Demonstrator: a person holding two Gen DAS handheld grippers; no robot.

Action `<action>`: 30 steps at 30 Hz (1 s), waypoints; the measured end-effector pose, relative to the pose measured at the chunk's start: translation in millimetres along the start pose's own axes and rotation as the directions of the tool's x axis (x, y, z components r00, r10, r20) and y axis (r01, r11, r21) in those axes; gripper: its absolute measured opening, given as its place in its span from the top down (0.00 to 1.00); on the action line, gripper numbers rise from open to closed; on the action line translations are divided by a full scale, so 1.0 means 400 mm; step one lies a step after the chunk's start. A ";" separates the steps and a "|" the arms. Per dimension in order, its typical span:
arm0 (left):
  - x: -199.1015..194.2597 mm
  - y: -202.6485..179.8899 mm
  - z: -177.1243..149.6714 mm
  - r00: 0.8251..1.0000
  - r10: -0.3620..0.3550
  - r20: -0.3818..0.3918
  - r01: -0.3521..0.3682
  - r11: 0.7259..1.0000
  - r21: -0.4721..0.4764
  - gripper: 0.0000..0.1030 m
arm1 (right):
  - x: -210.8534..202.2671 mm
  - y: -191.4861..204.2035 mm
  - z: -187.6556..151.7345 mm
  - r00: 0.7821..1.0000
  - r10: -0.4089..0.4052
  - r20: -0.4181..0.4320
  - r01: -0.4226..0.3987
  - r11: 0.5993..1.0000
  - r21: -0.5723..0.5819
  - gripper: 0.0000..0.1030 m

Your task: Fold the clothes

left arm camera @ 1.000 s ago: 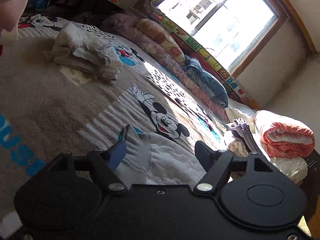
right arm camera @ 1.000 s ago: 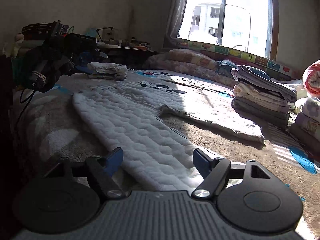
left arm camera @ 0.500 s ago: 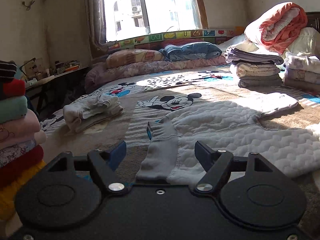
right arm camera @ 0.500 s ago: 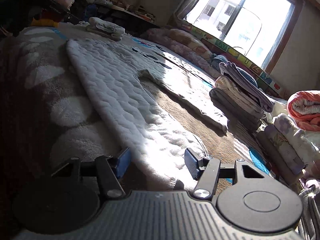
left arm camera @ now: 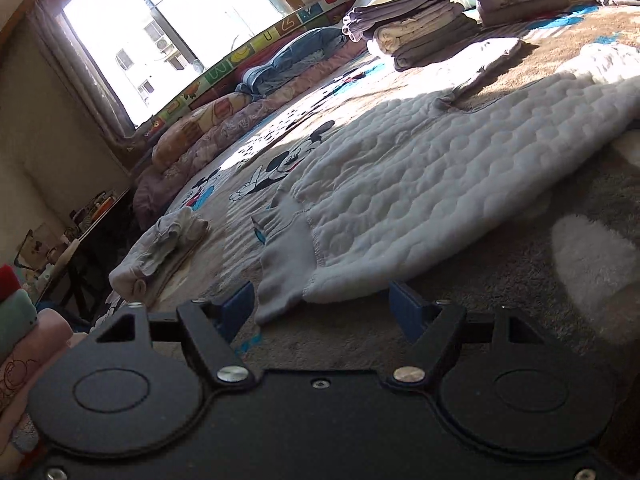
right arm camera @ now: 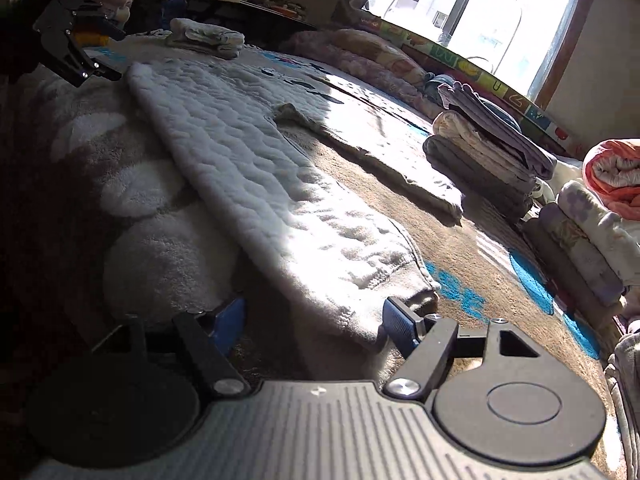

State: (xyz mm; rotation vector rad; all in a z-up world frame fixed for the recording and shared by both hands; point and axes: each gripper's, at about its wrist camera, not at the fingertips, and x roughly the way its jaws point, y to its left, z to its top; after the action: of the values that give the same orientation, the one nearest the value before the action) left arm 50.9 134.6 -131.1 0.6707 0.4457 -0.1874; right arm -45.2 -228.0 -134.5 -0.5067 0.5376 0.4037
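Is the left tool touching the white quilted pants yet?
Apart. In the left wrist view, brown blanket shows between the open left tool and the pants' grey waistband.

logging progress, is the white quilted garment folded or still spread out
Spread out: the white quilted garment lies flat in one layer on the blanket, its far leg extended.

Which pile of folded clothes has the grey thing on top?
The folded stack by the window: a grey piece tops it. The small pile is whitish.
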 end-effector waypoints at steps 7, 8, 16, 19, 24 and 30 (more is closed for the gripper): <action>0.016 -0.027 -0.007 1.000 -0.002 -0.015 0.004 0.997 0.081 0.27 | -0.012 0.045 0.003 0.997 -0.072 0.033 0.076 0.987 -0.139 0.45; 0.018 -0.034 -0.009 1.000 -0.002 -0.020 0.004 0.995 0.101 0.27 | -0.011 0.046 0.003 0.996 -0.082 0.035 0.086 0.985 -0.148 0.47; 0.028 -0.068 -0.023 0.999 0.037 0.019 -0.040 0.971 0.236 0.27 | 0.013 0.029 0.007 0.994 -0.109 0.021 0.111 0.984 -0.143 0.58; 0.039 -0.070 -0.025 0.998 0.051 0.039 -0.060 0.963 0.262 0.27 | 0.020 0.028 0.009 0.994 -0.102 0.027 0.105 0.986 -0.133 0.64; 0.058 -0.072 -0.027 0.995 0.073 0.074 -0.092 0.949 0.302 0.27 | 0.018 0.011 0.018 0.994 -0.096 0.052 0.100 0.992 -0.080 0.78; 0.077 -0.041 -0.001 0.994 0.059 0.088 -0.077 0.973 0.219 0.86 | 0.000 -0.037 0.038 0.991 -0.092 0.101 0.087 0.995 0.052 0.87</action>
State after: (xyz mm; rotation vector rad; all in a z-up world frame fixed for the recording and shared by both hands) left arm 73.1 121.3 -154.7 0.8938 0.3258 -0.2008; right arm -32.3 -231.6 -118.1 -0.4602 0.4225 0.3286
